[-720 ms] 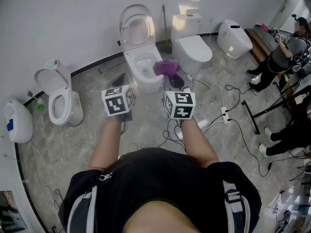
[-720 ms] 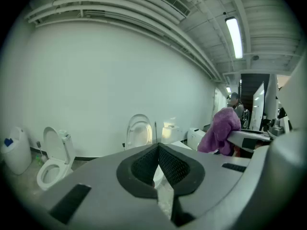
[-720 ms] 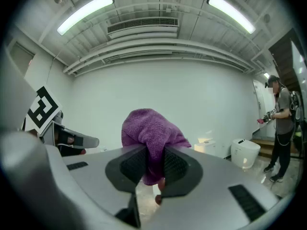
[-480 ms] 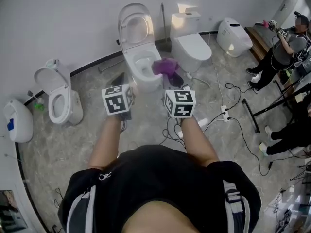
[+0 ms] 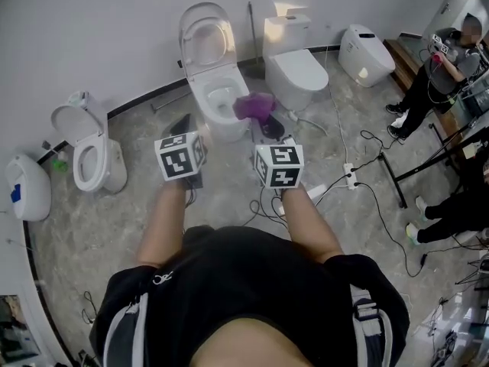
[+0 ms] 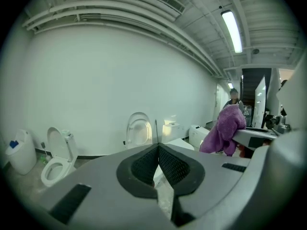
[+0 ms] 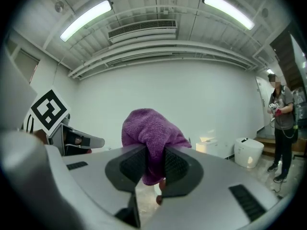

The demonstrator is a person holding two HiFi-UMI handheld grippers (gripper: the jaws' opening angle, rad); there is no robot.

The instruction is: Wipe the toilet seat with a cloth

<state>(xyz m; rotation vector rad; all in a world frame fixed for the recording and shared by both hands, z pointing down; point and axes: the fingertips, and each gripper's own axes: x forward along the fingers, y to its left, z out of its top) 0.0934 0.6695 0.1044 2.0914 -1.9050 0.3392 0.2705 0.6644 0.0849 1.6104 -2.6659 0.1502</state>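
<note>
One purple cloth, pinched and held up just short of the toilet.

We carry the cloth (image 7: 151, 138) in our right gripper (image 7: 154, 161). Its jaws are clamped on a fold, so the rest bunches loose above them as a wiping pad. From the head view the cloth hangs in the air at the near right rim of the toilet (image 5: 216, 98), which stands at the far edge of the floor (image 5: 130, 228) with its lid (image 5: 202, 37) tipped up. We judge the wipe not yet begun, since cloth and rim look apart; we cannot tell whether the seat ring lies down. Our left gripper (image 6: 158, 150) has its jaws pressed together on nothing and sits left of the bowl, probably to stay clear.
</note>
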